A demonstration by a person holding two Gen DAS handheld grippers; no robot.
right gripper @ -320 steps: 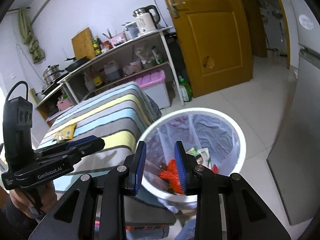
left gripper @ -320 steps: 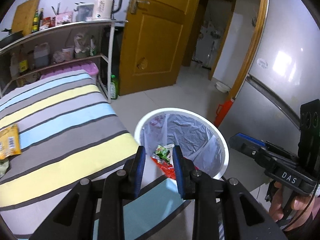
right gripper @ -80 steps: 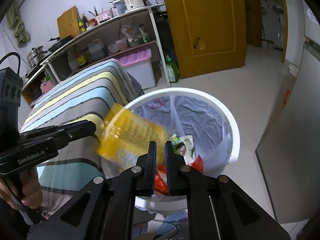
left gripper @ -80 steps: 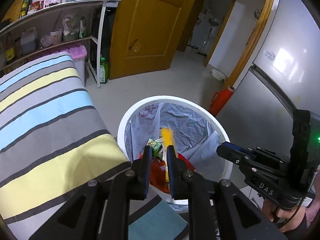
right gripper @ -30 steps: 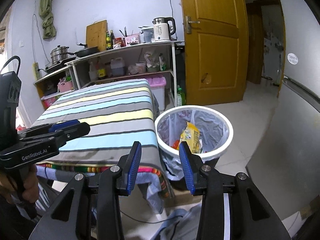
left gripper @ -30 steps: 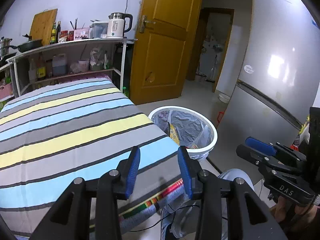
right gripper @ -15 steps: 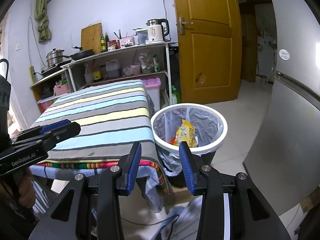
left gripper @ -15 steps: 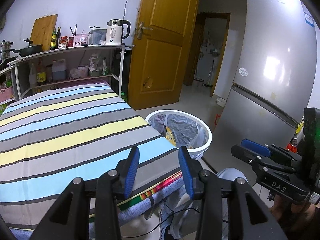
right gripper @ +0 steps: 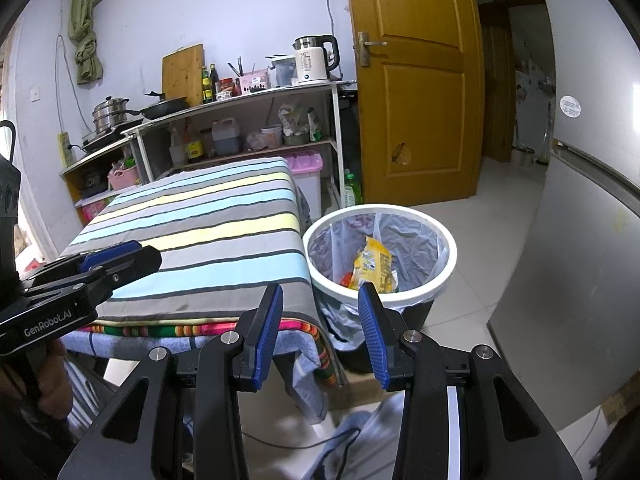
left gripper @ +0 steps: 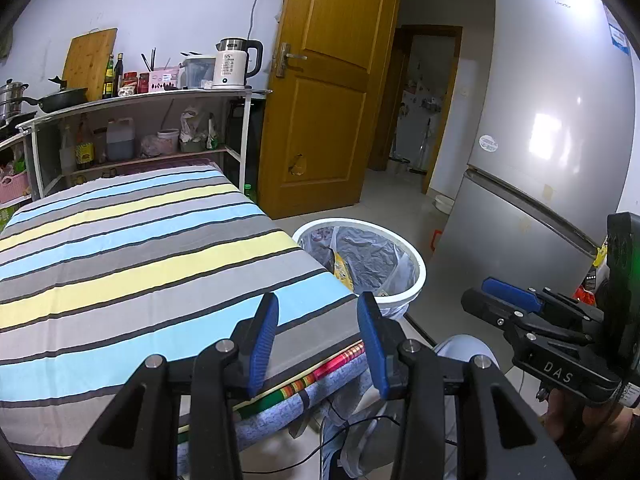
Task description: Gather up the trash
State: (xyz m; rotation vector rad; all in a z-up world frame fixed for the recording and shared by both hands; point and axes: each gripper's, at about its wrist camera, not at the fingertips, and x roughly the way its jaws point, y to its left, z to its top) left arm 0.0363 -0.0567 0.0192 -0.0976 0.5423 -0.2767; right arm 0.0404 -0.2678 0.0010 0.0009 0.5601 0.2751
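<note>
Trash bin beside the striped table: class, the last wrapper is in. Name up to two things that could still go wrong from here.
1. The yellow snack bag stands upright, high in the trash bin; it might tip over the rim.
2. A thin black cable trails on the floor below the table edge, near the person's knee; it may snag a foot on standing.

The striped table (left gripper: 120, 248) hides part of the bin (left gripper: 400, 256); shelf-bottle labels stay unreadable.
</note>
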